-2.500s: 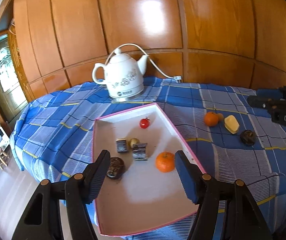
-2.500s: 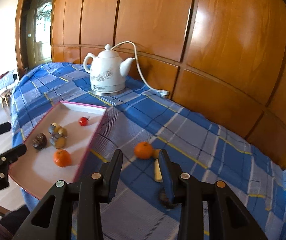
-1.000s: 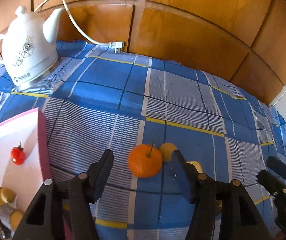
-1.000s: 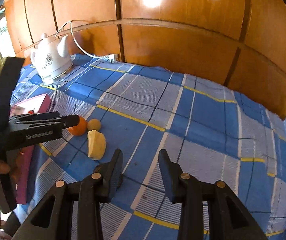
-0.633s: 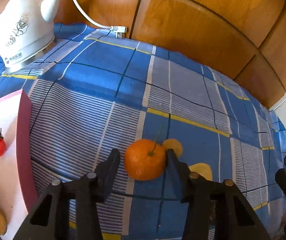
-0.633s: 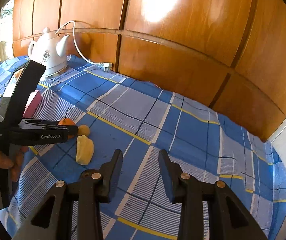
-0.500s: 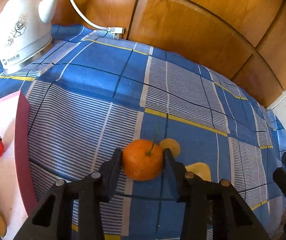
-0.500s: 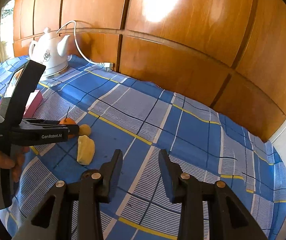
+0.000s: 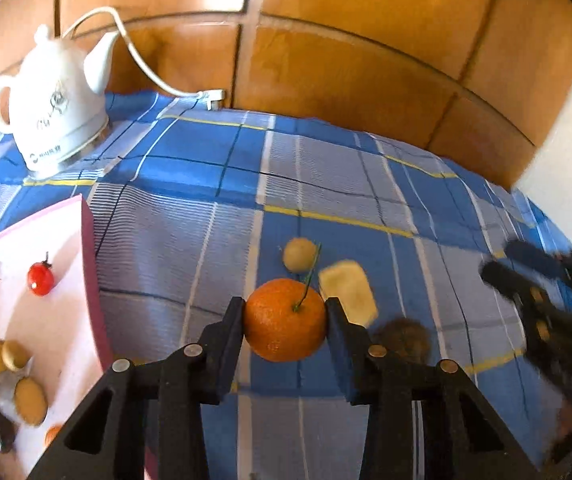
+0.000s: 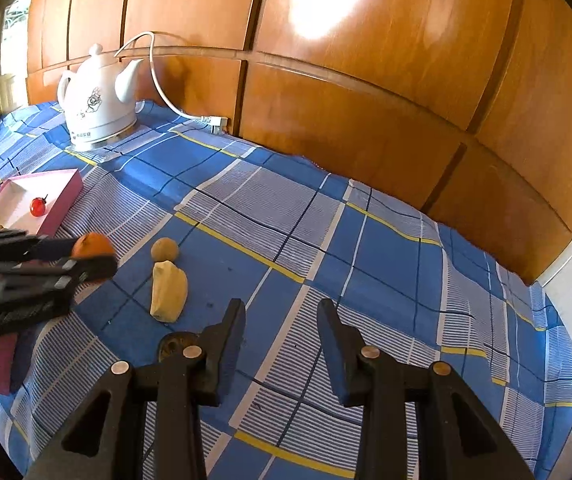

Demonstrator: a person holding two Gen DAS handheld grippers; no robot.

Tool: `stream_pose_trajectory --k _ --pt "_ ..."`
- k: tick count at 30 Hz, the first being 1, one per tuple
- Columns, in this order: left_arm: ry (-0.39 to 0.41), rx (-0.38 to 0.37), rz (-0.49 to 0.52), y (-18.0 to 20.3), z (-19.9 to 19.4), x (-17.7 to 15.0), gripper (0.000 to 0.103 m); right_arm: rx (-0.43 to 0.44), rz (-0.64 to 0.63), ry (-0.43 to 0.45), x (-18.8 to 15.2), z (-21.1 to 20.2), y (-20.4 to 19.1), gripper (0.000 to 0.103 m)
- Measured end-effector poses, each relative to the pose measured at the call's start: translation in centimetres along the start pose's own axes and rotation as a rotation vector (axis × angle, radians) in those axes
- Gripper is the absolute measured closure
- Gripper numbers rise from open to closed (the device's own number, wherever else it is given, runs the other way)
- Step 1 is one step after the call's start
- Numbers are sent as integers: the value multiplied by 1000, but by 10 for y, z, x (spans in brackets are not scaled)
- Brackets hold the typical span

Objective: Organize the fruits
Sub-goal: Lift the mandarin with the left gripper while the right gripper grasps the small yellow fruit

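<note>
My left gripper (image 9: 285, 314) is shut on an orange tangerine (image 9: 285, 325) with a green stem and holds it above the blue checked cloth. It also shows in the right wrist view (image 10: 91, 245) in the blurred left gripper. A small round yellow fruit (image 9: 299, 255), a pale yellow piece (image 9: 348, 292) and a dark brown fruit (image 9: 404, 338) lie on the cloth beyond it. The pink-rimmed white tray (image 9: 87, 264) at the left holds a red cherry tomato (image 9: 40, 279) and several other fruits. My right gripper (image 10: 281, 326) is open and empty above the cloth.
A white electric kettle (image 9: 51, 104) with a cord stands at the back left against the wooden wall panels. The right gripper (image 9: 542, 300) shows blurred at the right of the left wrist view. The cloth's edge drops off at the right (image 10: 558, 360).
My left gripper has closed on the tangerine and lifted it off the cloth, toward the tray side. The right gripper has shifted slightly and stays open.
</note>
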State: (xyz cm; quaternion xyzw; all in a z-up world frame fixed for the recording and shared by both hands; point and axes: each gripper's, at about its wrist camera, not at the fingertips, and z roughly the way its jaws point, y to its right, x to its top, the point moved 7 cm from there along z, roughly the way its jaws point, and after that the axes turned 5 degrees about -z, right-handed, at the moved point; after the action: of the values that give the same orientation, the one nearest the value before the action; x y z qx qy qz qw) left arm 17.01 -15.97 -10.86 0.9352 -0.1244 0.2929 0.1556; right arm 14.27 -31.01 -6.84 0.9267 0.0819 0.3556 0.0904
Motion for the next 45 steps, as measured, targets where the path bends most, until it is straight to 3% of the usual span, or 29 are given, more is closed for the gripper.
stream_pose_trajectory --k 7,13,22,31,36,42,43,44,45 --pt "-16 6 137 19 -22 -54 63 -7 -1 -5 0 1 0 65" --pt "-48 7 179 25 -15 -87 63 12 16 -13 -2 4 1 66" --pt "-51 -21 162 20 -13 -95 63 249 131 -28 1 7 -13 66" --pt "-40 -45 162 19 -14 -95 63 369 57 -50 44 32 -62 66" --pt "-36 -54 173 20 -16 -97 63 366 -14 -128 60 71 -92 66" --pt "-34 -62 181 20 -18 -99 63 327 -85 -255 55 114 -108 66" --pt "-33 -62 182 20 -18 -99 63 329 -92 -270 53 119 -109 67" --pt "-32 -62 184 21 -19 -99 63 332 -96 -279 51 122 -110 75" --pt "-32 -62 185 20 -19 -99 63 323 -101 -274 50 123 -110 75"
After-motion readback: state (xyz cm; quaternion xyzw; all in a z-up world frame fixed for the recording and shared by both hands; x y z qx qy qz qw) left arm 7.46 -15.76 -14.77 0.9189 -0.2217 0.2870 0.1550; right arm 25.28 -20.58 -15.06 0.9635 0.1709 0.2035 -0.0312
